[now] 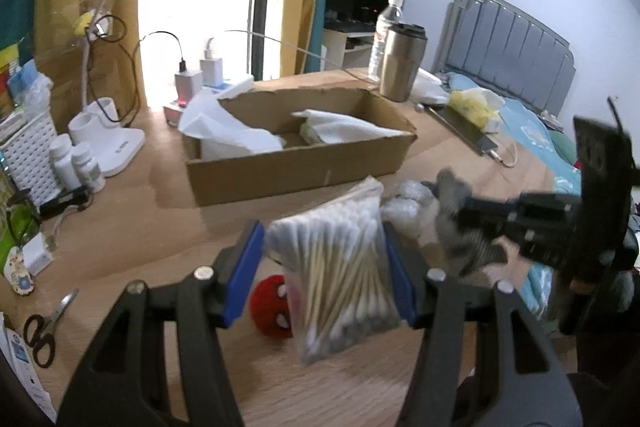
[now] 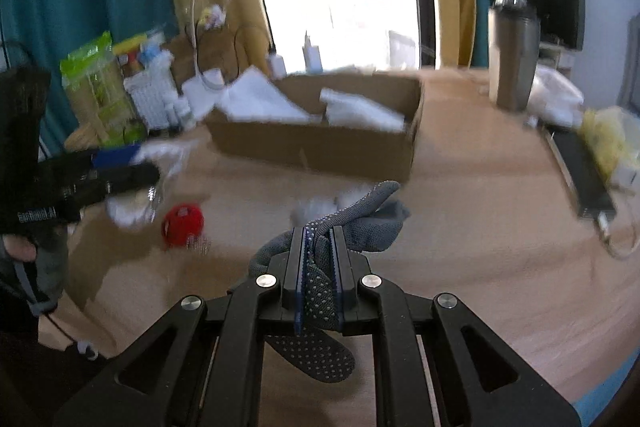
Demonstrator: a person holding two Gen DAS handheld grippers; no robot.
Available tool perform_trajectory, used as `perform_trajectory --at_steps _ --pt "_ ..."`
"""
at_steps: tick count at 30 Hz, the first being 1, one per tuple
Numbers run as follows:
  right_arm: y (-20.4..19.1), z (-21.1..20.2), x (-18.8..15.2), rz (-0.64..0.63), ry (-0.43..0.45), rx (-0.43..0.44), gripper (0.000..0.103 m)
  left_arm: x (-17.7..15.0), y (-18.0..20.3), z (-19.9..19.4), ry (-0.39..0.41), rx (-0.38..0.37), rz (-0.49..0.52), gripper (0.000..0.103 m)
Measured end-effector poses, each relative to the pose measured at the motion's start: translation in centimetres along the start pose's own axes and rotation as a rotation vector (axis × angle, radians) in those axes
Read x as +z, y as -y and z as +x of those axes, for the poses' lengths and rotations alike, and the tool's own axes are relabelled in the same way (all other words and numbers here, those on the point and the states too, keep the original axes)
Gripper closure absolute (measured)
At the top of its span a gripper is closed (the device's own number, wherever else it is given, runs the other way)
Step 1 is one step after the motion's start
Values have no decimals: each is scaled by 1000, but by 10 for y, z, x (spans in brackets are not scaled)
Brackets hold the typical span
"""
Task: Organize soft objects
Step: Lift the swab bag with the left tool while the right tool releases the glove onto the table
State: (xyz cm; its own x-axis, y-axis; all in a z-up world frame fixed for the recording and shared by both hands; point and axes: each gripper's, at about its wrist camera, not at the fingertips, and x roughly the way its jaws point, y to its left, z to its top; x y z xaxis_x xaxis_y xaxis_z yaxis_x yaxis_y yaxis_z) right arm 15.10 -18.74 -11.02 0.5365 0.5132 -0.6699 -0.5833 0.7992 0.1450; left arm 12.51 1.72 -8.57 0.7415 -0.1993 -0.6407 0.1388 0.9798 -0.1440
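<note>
My left gripper [image 1: 324, 239] is shut on a clear bag of cotton swabs [image 1: 340, 267] and holds it above the wooden table [image 1: 132, 223]. My right gripper [image 2: 319, 233] is shut on a grey dotted glove [image 2: 360, 215] and holds it above the table; it shows blurred in the left wrist view [image 1: 460, 215]. A red plush ball [image 1: 270, 307] lies on the table under the left gripper, also in the right wrist view [image 2: 183, 225]. A white crumpled plastic bag [image 1: 408, 207] lies near it. The open cardboard box [image 1: 296, 171] with white tissue packs stands beyond.
A steel tumbler [image 1: 402, 63] and water bottle [image 1: 386, 31] stand behind the box. A desk lamp [image 1: 120, 143], pill bottles [image 1: 76, 163], white basket [image 1: 28, 155] and scissors [image 1: 44, 327] are at the left. A power bank [image 1: 468, 131] lies at the right, a bed beyond.
</note>
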Motion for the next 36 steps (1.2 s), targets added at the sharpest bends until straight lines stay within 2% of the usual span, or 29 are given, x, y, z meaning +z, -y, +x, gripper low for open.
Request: perform_trajectory --at_steps 8,16,22,28,36 --pt "-25 23 -22 -22 -98 80 91 -3 7 -1 -3 -10 11 44" --pt "-63 36 -22 -77 -124 196 91 -9 -5 -6 -4 5 -13 44" --pt "-83 16 -8 -124 -40 253 91 -7 -11 -12 8 17 -18 44" --pt "-76 -9 15 -124 47 240 91 2 -14 -18 33 26 -17 44" --pt "-63 -38 46 -137 153 177 91 17 -16 -27 70 35 -11 44"
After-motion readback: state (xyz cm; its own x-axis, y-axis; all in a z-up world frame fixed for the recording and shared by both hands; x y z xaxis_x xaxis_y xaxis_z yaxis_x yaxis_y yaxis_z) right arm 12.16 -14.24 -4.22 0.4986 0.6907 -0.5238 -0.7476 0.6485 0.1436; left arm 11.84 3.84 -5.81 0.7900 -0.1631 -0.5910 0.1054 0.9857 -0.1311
